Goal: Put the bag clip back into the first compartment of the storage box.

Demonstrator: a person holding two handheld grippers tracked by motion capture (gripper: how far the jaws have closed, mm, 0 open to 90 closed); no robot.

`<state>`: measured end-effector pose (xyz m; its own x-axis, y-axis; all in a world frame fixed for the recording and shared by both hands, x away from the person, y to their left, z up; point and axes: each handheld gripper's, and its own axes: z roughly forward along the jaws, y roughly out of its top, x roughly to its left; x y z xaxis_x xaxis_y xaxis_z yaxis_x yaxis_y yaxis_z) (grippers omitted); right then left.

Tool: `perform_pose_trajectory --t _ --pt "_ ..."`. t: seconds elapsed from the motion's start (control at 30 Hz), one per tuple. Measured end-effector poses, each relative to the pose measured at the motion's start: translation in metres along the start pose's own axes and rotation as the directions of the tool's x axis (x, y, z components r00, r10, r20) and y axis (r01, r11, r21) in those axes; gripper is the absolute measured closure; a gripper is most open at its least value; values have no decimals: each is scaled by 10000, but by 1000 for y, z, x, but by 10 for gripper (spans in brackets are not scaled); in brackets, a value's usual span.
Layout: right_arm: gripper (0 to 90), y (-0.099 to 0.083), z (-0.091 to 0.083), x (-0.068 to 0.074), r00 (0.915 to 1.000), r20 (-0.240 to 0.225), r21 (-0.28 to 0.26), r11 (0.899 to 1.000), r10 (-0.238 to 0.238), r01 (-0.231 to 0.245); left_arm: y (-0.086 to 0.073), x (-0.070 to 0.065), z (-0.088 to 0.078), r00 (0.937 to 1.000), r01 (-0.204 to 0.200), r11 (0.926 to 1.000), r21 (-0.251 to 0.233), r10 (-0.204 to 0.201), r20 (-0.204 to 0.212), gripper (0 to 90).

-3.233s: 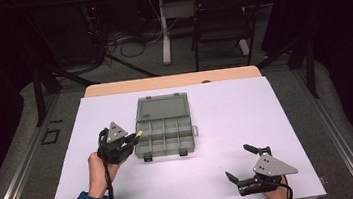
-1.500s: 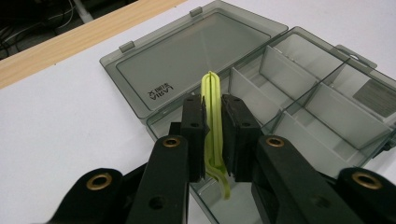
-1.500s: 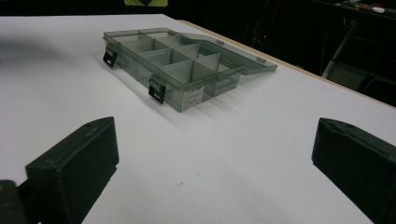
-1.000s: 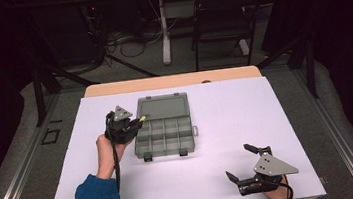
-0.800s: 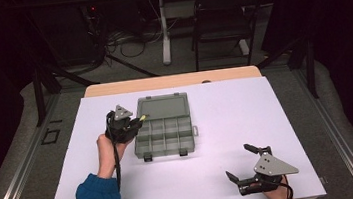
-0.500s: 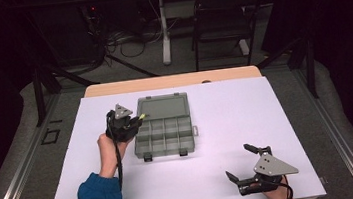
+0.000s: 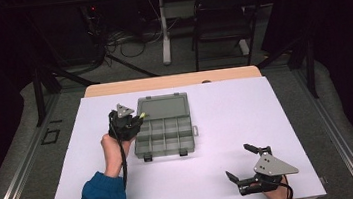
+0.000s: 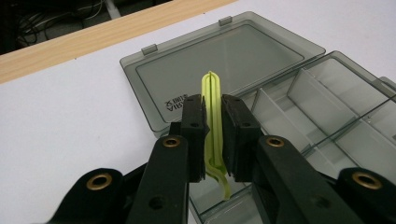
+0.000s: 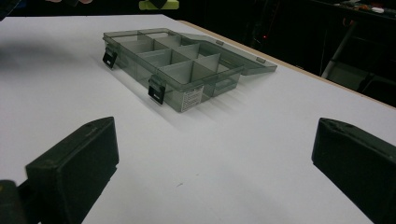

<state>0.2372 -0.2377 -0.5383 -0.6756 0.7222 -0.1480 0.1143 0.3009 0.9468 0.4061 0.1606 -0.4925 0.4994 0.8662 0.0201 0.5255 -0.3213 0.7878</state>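
Moved up beside the open organiser box [image 7: 163, 126], the left gripper [image 8: 214, 119] clamps a yellow-green clip [image 8: 212, 100]; the right gripper [image 7: 246, 162] rests spread wide on the white table [image 7: 287, 117]

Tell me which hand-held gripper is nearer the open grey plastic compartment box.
Left. The left hand-held gripper, shut on a yellow-green clip, is at the left edge of the open grey plastic compartment box; the right hand-held gripper sits open, well apart, toward the table's near right.
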Motion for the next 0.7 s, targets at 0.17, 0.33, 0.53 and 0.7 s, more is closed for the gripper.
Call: perform_pose_trajectory --t 0.17,0.33,0.53,0.7 --pt "1 0 0 0 10000 13 -12 10000 -5 5 -1 -1 4 10000 -65 10000 -17 66 54 802" --pt "1 0 -1 0 10000 4 8 10000 16 -16 -5 2 8 9994 -265 9996 42 264 243 803" --pt "1 0 0 0 10000 -10 10 10000 2 -2 -9 5 12 9992 -285 9995 152 281 269 803" --pt "1 0 0 0 10000 -20 12 10000 0 0 -11 6 16 9991 -320 9993 205 314 269 803"
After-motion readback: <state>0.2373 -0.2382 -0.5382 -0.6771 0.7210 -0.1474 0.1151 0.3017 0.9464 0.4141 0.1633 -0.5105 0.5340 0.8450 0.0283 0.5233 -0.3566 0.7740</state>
